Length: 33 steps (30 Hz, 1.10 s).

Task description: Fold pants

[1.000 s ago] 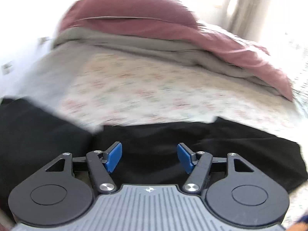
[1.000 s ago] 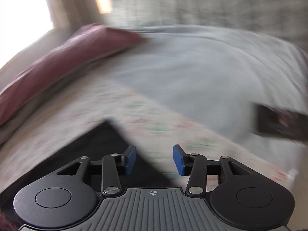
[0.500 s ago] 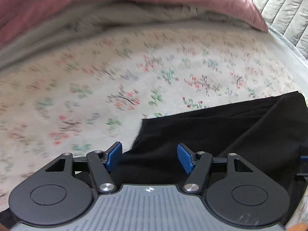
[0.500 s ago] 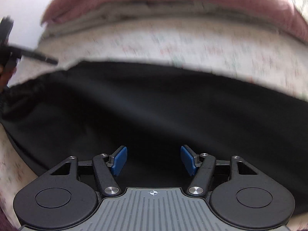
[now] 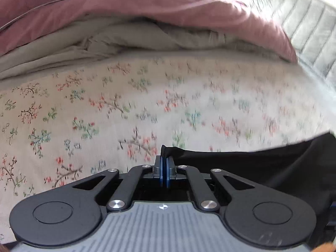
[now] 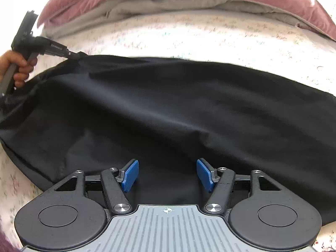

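Left gripper (image 5: 164, 168): jaws clenched, the blue pads pressed together on a corner of the black pants (image 6: 178, 109), whose fabric peaks just above the fingertips; in the right wrist view the same gripper (image 6: 76, 55) pinches the far left corner of the garment, and a hand (image 6: 17, 67) grips its handle. Right gripper (image 6: 167, 174): jaws released and standing apart, grasping nothing, poised over the near middle of the pants; whether its blue pads (image 6: 130, 175) touch the cloth cannot be told. The pants lie spread across the floral bedsheet (image 5: 105, 109), running left to right as one broad dark panel; the far edge is a long straight line, and the near left edge curves round toward the right gripper. Soft diagonal creases cross the fabric. Beyond the far edge a wide band of bare sheet stays open up to a heaped grey blanket (image 5: 136, 37) lying under a mauve duvet (image 5: 147, 4). A quilted pale headboard (image 5: 310, 21) shows at the upper right of the left wrist view. No containers are visible.
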Each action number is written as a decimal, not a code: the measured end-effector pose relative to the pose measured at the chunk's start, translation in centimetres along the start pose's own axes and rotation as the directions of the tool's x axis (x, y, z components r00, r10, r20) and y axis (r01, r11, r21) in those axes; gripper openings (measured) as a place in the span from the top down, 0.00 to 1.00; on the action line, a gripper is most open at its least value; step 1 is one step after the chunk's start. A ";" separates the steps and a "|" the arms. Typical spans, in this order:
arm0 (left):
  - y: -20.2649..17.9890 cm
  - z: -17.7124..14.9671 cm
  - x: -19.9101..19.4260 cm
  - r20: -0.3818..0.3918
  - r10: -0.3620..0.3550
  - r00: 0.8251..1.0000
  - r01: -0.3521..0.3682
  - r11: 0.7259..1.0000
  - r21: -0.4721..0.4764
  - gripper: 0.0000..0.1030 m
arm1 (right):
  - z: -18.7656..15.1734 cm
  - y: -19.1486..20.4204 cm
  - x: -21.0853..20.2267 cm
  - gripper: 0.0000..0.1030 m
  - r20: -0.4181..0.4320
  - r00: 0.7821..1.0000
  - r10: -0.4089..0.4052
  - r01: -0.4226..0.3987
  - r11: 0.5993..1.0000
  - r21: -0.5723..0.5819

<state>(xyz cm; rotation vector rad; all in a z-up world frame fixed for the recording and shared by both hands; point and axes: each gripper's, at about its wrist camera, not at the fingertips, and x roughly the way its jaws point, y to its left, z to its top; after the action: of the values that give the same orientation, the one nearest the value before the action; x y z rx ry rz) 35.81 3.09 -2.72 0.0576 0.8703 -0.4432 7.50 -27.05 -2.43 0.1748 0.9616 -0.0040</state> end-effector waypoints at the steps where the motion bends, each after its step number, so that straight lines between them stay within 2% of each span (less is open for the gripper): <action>1: 0.2 0.0 0.3 -0.002 -0.002 1.000 0.002 1.000 -0.017 0.71 | -0.2 -0.2 0.4 0.41 -0.022 1.000 -0.019 0.019 1.000 0.001; 4: 0.6 -0.6 0.9 0.015 0.046 0.999 -0.045 0.998 -0.045 0.72 | -0.7 0.2 0.3 0.42 -0.036 0.998 -0.045 0.044 0.998 -0.044; 6: 0.8 -1.1 0.9 0.020 0.046 0.999 -0.044 0.996 -0.075 0.72 | -1.1 0.0 -0.2 0.42 -0.055 0.998 -0.041 0.038 0.998 -0.055; 11: -0.7 -1.6 1.5 0.023 0.119 0.993 -0.119 0.993 -0.013 0.72 | -1.6 -0.9 -1.2 0.42 -0.094 0.996 -0.004 0.000 0.999 -0.046; 14: -1.0 -1.6 1.4 0.005 0.139 0.990 -0.139 0.990 -0.022 0.70 | -1.4 -0.6 -0.8 0.41 -0.091 0.996 -0.013 0.008 0.999 -0.050; 16: -0.6 -1.8 0.4 0.010 0.132 0.991 -0.132 0.990 -0.049 0.62 | -1.5 -0.4 -1.2 0.41 -0.065 0.998 -0.018 0.015 0.998 -0.053; 18: -0.6 -2.4 -1.9 0.053 0.134 0.989 -0.132 0.990 -0.044 0.45 | -1.1 -0.5 -2.0 0.41 -0.025 1.000 -0.003 0.002 0.999 -0.048; 20: -1.0 -3.5 -4.8 0.090 0.167 0.982 -0.165 0.986 -0.027 0.44 | -0.7 -0.1 -3.0 0.41 0.035 0.999 0.037 -0.034 0.997 -0.068; 22: -1.5 -5.0 -7.2 0.096 0.164 0.982 -0.162 0.986 -0.025 0.43 | -1.1 1.5 -3.7 0.41 0.075 0.992 0.100 -0.088 0.985 -0.147; 25: -2.3 -8.6 -10.1 0.048 0.113 0.992 -0.110 0.992 -0.054 0.40 | -2.0 5.2 -4.0 0.49 0.079 0.977 0.198 -0.162 0.929 -0.332; 27: -2.7 -10.7 -11.1 0.008 0.102 0.995 -0.102 0.993 -0.053 0.40 | -2.6 7.0 -3.7 0.55 0.056 0.973 0.224 -0.181 0.892 -0.414; 29: -2.8 -12.4 -11.8 -0.014 0.113 0.994 -0.114 0.992 -0.061 0.40 | -3.0 8.0 -3.2 0.61 0.032 0.976 0.216 -0.178 0.873 -0.453; 31: -2.3 -13.6 -12.1 -0.023 0.117 0.993 -0.119 0.990 -0.079 0.38 | -3.1 8.5 -2.6 0.63 0.033 0.985 0.169 -0.133 0.867 -0.481; 33: -1.1 -14.3 -12.0 -0.032 0.137 0.990 -0.140 0.982 -0.128 0.37 | -3.0 8.6 -2.0 0.77 0.032 0.992 0.121 -0.089 0.859 -0.504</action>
<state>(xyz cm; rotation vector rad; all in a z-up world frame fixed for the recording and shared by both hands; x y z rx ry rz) 18.26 9.52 -2.86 0.0035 0.9097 -0.2555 4.59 -18.23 -1.27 -0.2561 0.8593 0.3402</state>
